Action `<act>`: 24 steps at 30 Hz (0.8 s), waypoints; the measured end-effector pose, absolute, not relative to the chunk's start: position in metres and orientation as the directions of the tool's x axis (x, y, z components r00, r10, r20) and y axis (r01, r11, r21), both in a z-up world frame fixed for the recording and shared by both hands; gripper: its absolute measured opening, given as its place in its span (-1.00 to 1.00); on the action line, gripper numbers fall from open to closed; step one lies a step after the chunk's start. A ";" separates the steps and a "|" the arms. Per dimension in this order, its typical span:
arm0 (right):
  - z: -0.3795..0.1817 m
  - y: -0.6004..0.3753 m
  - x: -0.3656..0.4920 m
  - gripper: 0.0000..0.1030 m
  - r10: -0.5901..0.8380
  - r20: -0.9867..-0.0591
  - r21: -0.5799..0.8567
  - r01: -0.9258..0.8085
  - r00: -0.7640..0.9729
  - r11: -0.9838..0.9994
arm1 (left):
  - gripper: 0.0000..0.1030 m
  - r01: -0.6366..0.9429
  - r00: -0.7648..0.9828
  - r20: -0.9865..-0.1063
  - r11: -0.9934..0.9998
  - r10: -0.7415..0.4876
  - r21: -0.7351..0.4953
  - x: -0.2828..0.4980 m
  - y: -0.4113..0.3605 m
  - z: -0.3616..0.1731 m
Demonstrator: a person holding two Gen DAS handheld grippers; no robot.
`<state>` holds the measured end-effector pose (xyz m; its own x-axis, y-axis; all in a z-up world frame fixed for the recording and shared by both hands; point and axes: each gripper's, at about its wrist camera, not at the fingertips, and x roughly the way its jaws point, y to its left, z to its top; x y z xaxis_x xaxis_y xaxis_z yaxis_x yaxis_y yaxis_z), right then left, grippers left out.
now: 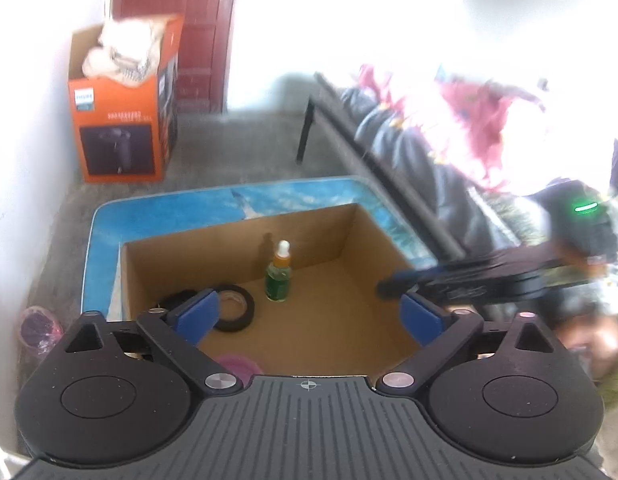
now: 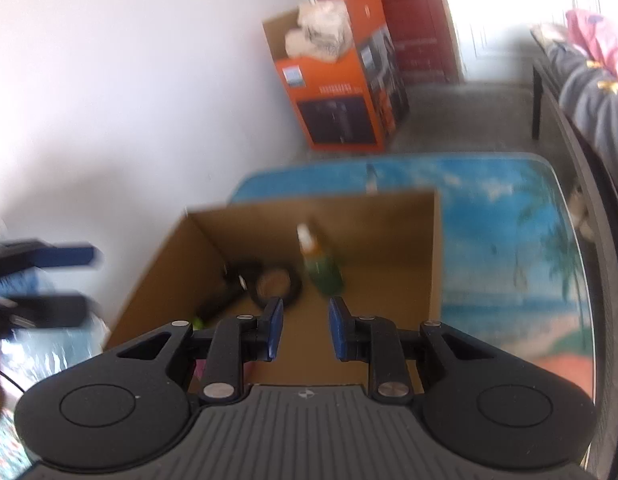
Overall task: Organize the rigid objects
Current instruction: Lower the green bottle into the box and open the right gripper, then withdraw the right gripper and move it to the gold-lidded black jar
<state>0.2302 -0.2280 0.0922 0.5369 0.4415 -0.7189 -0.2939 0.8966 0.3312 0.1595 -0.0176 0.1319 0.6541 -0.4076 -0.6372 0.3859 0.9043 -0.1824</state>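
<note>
One green dropper bottle stands straight up in the cardboard box, its white tip pointing at the ceiling. One black tape roll lies flat just beside it, and something dark and tangled sits next to that. The box rests on one blue table. The left gripper is spread wide over the box, holding nothing. The right gripper is a little apart, empty too.
</note>
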 end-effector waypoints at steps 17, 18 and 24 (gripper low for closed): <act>0.051 -0.200 0.212 -0.48 0.370 -0.820 0.302 -0.219 0.437 0.928 | 0.94 0.399 0.651 -0.592 0.878 -0.475 -0.266 0.033 -0.015 0.020; 0.052 -0.199 0.211 -0.48 0.369 -0.819 0.301 -0.219 0.439 0.928 | 0.94 0.403 0.645 -0.597 0.876 -0.477 -0.264 0.033 -0.015 0.016; 0.068 -0.209 0.196 -0.48 0.417 -0.744 0.364 -0.207 0.522 0.908 | 0.93 0.429 0.662 -0.572 0.871 -0.485 -0.241 0.038 -0.025 0.002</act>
